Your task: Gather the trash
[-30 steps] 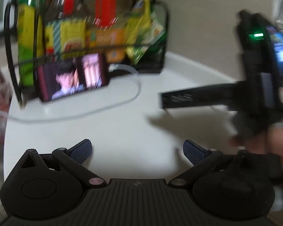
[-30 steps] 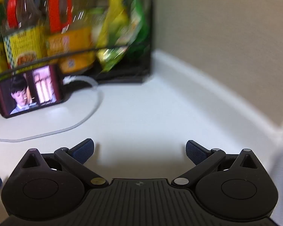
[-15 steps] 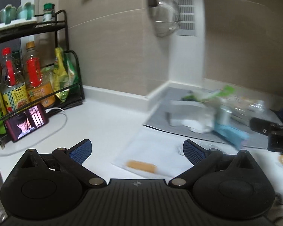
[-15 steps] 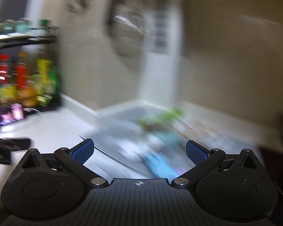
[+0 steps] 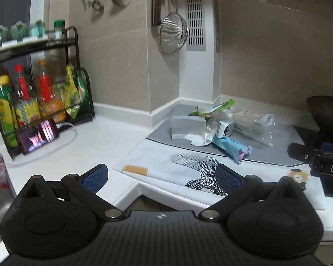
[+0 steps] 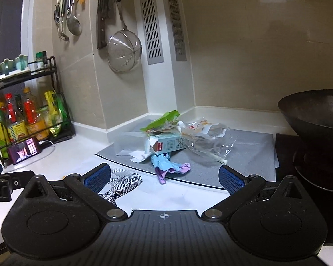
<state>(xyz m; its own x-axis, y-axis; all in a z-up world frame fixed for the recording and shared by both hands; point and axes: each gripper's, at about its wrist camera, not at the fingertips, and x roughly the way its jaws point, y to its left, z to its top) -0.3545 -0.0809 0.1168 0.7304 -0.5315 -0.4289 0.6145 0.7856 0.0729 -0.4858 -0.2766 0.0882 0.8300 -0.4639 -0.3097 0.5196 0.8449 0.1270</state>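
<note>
A heap of trash lies on a grey mat (image 5: 275, 153) in the counter corner: a grey-white box (image 5: 187, 127), a small teal carton (image 6: 166, 145), a green wrapper (image 6: 161, 120), clear plastic bags (image 6: 207, 135), crumpled white paper (image 5: 196, 139) and a blue-and-purple wrapper (image 6: 166, 166). My left gripper (image 5: 161, 176) is open and empty, well short of the heap. My right gripper (image 6: 164, 177) is open and empty, facing the heap from the front. The right gripper's body also shows at the right edge of the left wrist view (image 5: 317, 161).
A white cloth with a black geometric print (image 5: 199, 173) lies in front of the mat, with an orange tab (image 5: 135, 169). A black wok (image 6: 317, 119) stands at right. A bottle rack (image 5: 37, 102) and a phone (image 5: 37, 136) stand at left. Utensils and a strainer (image 6: 124, 52) hang on the wall.
Both grippers have swung right, away from the rack and phone, and pulled back from the counter. The trash heap has come into view. Both stay open.
</note>
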